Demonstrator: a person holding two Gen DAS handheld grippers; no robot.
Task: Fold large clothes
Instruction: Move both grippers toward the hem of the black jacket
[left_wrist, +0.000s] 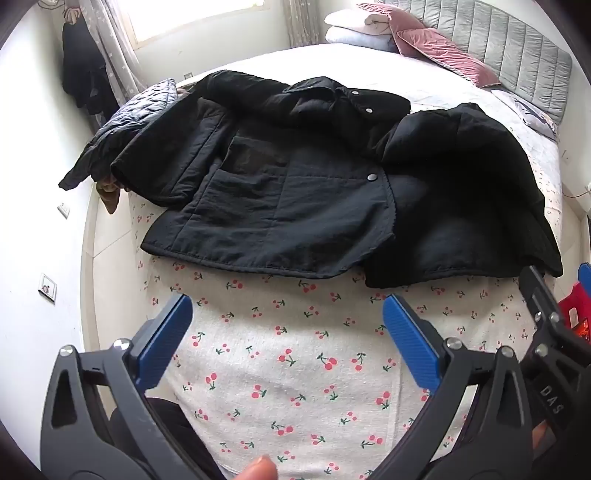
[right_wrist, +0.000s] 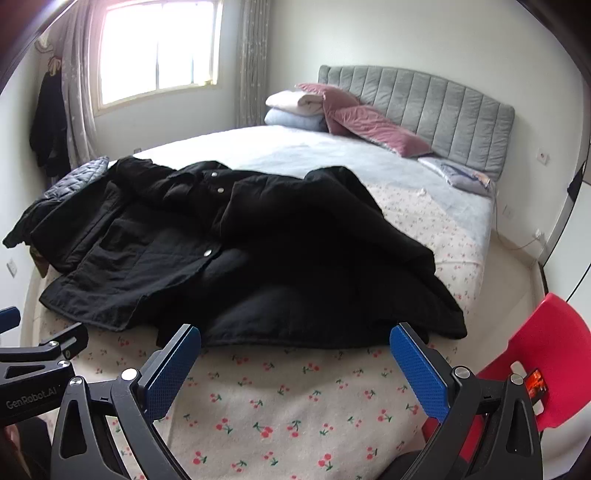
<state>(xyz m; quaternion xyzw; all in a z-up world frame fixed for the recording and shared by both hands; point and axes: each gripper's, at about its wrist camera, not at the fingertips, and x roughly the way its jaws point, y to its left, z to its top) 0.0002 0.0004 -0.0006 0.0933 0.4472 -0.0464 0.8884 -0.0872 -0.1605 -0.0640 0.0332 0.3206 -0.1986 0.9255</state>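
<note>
A large black quilted jacket (left_wrist: 295, 192) with metal snaps lies spread front-up across the bed, its hem toward me; the right wrist view shows the same jacket (right_wrist: 258, 258) with its right side bunched up. My left gripper (left_wrist: 286, 308) hovers over the cherry-print sheet a little short of the hem, jaws wide open, nothing between its blue pads. My right gripper (right_wrist: 295, 339) hangs just before the hem, also wide open and empty. The right gripper's body (left_wrist: 543, 314) shows at the right edge of the left wrist view.
A cherry-print sheet (left_wrist: 295, 369) covers the bed. A grey quilted garment (left_wrist: 122, 122) lies at the jacket's far left. Pink pillows (right_wrist: 369, 125) and folded bedding (right_wrist: 295, 107) sit by the grey headboard. A red plastic chair (right_wrist: 546, 354) stands right of the bed. Dark clothes (right_wrist: 48, 125) hang by the window.
</note>
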